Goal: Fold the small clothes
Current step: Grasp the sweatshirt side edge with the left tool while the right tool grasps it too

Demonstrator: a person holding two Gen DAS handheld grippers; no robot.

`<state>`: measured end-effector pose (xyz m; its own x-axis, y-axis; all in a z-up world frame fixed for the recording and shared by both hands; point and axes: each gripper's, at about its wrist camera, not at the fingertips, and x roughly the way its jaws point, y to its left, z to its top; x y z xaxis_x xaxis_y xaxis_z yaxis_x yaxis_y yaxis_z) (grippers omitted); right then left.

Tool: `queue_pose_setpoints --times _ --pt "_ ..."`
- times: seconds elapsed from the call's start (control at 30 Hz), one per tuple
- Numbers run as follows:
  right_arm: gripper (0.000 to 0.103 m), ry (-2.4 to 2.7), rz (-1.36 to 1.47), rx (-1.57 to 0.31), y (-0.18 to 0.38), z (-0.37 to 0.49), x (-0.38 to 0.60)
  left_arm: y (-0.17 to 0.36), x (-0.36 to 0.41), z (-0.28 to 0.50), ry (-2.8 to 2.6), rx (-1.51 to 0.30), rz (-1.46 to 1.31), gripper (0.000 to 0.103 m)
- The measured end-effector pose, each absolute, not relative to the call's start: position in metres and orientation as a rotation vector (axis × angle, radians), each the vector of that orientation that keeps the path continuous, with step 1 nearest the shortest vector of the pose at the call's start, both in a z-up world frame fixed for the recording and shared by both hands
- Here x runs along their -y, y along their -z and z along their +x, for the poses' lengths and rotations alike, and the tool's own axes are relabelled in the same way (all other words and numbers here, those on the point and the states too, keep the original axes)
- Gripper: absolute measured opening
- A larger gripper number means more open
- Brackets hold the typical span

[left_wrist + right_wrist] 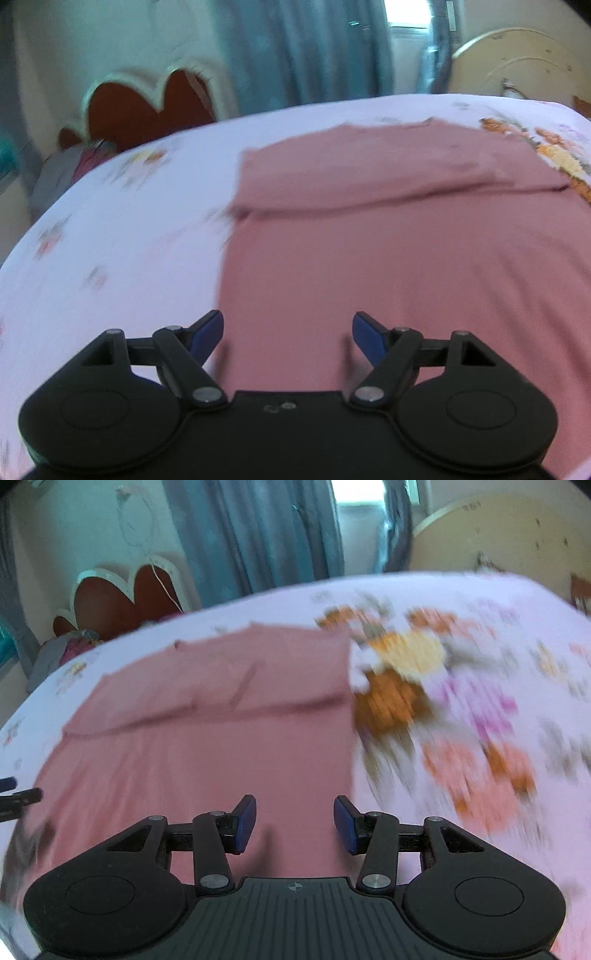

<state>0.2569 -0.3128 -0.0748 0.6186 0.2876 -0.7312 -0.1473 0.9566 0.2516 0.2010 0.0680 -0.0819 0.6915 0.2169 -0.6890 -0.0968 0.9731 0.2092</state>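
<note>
Hovering over the pink shirt, which lies centre frame on the flowered bed with its far part already folded over, your left tool and right tool both gape empty; pinching one layer only, or snagging the sheet, could undo that fold.

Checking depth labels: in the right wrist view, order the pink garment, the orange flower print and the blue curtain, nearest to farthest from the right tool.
1. Pink garment, directly beneath the tool.
2. Orange flower print, ahead right.
3. Blue curtain, beyond the bed.
</note>
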Motion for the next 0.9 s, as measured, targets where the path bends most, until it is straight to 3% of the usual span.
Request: queue_pose_setpoints --times 0.13,0.3,0.53,0.67,0.9 --pt "0.047 -0.238 0.243 -0.918 0.092 0.23 0.338 0.088 -0.086 0.159 -0.157 -0.79 0.124 0.076" --pt "0.047 -0.261 0.388 -0.967 0.107 0.207 0.363 0.103 -0.118 0.129 -0.058 -0.854 -0.166 0.073" --pt "0.048 -0.362 0.586 -1.0 0.113 0.182 0.378 0.11 -0.148 0.097 0.043 -0.798 -0.432 0.071" --pt "0.048 -0.411 0.65 -0.999 0.115 0.185 0.378 0.117 -0.168 0.113 0.104 -0.776 -0.569 0.059" --pt "0.048 -0.409 0.74 -1.002 0.124 0.226 0.385 0.13 -0.174 0.155 0.22 -0.805 -0.669 0.059"
